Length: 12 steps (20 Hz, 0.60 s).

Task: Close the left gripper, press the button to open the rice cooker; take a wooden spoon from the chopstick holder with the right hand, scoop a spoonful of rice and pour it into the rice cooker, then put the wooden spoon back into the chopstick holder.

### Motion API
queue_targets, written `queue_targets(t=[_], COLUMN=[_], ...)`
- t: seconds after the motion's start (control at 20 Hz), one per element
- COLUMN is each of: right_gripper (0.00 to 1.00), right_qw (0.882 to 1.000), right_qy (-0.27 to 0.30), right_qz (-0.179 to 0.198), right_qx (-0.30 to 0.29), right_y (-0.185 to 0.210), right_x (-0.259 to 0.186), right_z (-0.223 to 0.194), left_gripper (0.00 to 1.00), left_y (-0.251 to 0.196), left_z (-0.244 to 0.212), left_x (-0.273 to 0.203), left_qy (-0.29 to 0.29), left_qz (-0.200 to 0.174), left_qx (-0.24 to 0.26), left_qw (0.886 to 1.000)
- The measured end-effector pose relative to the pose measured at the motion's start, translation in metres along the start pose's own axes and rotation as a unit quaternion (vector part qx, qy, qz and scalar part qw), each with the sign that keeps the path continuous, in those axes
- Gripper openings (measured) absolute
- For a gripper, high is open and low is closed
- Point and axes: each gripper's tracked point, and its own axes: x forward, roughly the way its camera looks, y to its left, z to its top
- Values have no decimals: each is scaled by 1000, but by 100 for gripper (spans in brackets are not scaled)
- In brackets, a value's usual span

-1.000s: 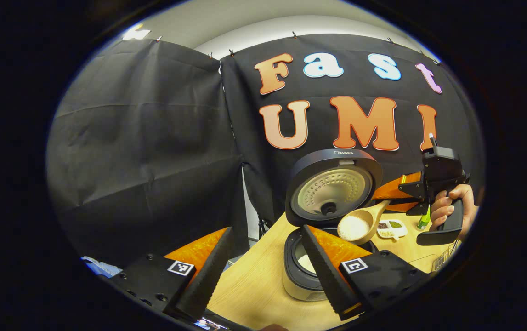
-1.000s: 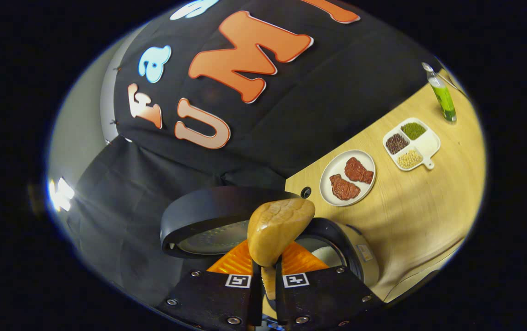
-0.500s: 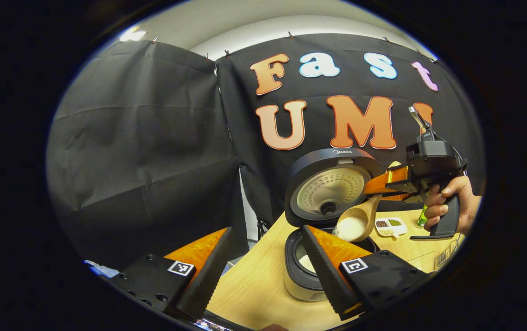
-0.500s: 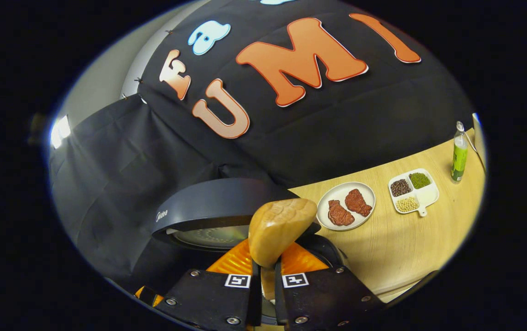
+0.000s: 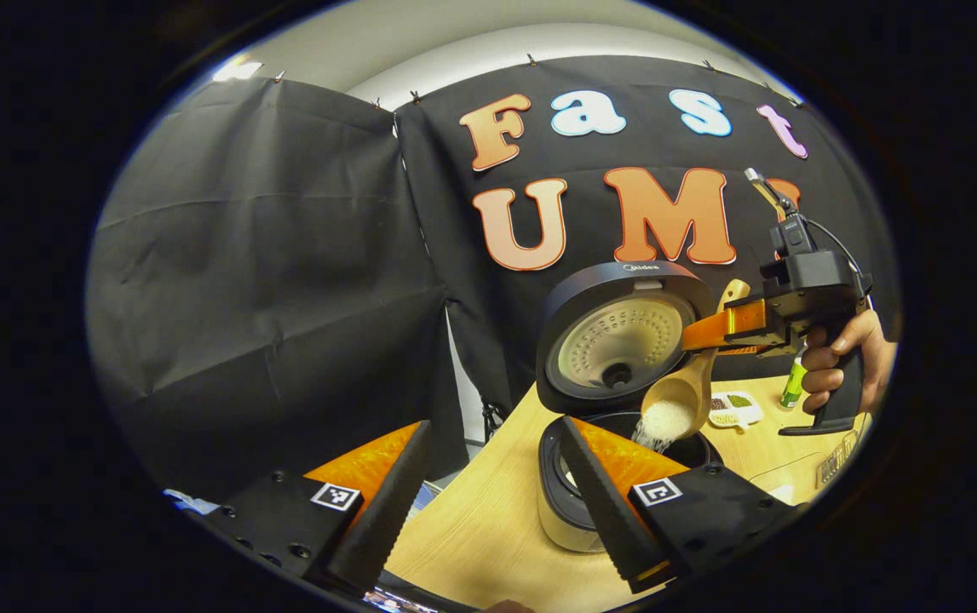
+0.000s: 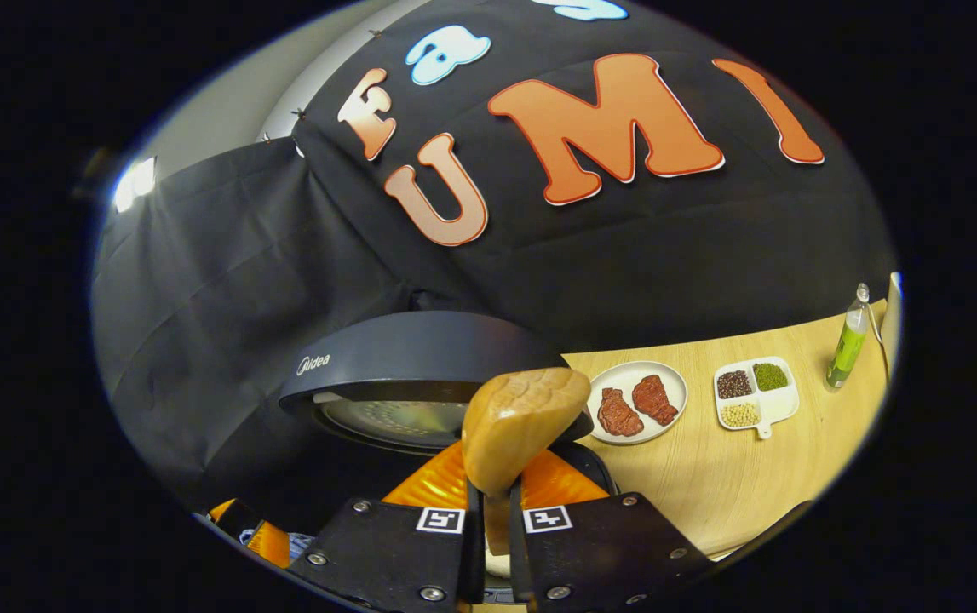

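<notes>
Writing: "Midea" stands on the raised lid of the rice cooker (image 5: 624, 340), near its top edge in the left gripper view and on the lid's outer rim (image 6: 420, 358) in the right gripper view.
Rice cooker: one, on the wooden table (image 5: 471, 536), lid up and tilted back, pot open beneath it.
Wooden spoon: one (image 5: 675, 409); long axis slants from handle end high at the right down to the bowl at lower left, the bowl tipped over the open pot.
Rice: white grains (image 5: 663, 421) in the spoon's bowl, a thin stream falling off its lower lip into the cooker.
Right gripper: (image 5: 709, 336) held in a hand (image 5: 837, 366); in its own view (image 6: 489, 511) the fingers pinch the spoon's handle, the bowl's back (image 6: 522, 417) facing the camera.
Left gripper: (image 5: 488, 494) jaws spread wide, holding nothing, low in front of the cooker.
Plate: one (image 6: 667, 417), with two reddish meat pieces.
Divided dish: one (image 6: 782, 400), with three kinds of grain.
Green bottle: one (image 6: 846, 349), upright near the table's far edge.
</notes>
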Motion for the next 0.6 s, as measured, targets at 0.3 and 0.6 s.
queue_targets(t=[0.3, 0.6], right_gripper=[11, 11], right_qw=[998, 994], right_qy=[-9, -14], right_qz=[2, 6], right_qx=[-55, -108], right_y=[12, 21], right_x=[-1, 1], right_z=[2, -1], left_gripper=[94, 100], left_y=[0, 1], left_z=[0, -7], left_x=[0, -2], left_qy=[3, 7], left_qz=[0, 0], left_qx=[-8, -6], left_qw=[1000, 1000])
